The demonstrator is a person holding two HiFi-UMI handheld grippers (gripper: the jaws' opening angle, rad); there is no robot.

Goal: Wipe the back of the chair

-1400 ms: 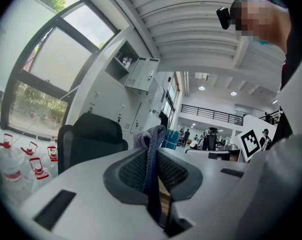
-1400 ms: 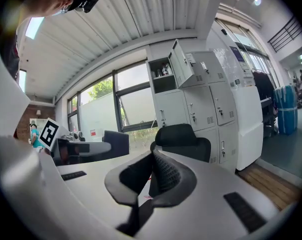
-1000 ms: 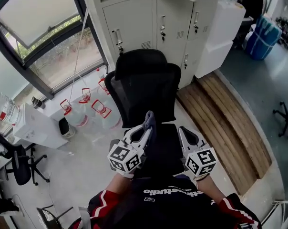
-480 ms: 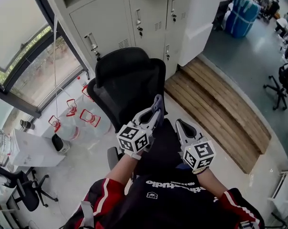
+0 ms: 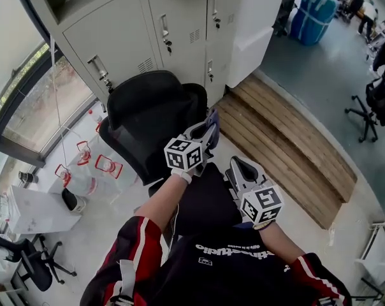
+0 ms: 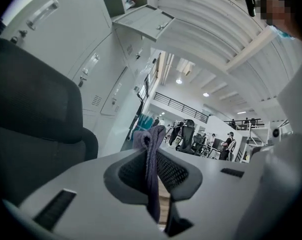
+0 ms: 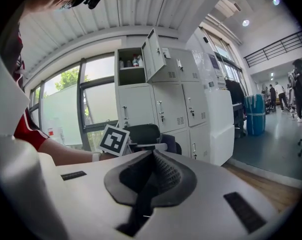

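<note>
Left gripper view: cloth [image 6: 151, 156] between jaws

A black chair [image 5: 148, 116] stands in the middle. The left hand-held gripper [image 5: 204, 134] is at the edge of the chair's back, with a purple cloth [image 5: 213, 121] sticking out of its tip. The right hand-held gripper [image 5: 236, 166] is near the chair's seat. Grey lockers [image 5: 135, 37] stand behind the chair.
</note>
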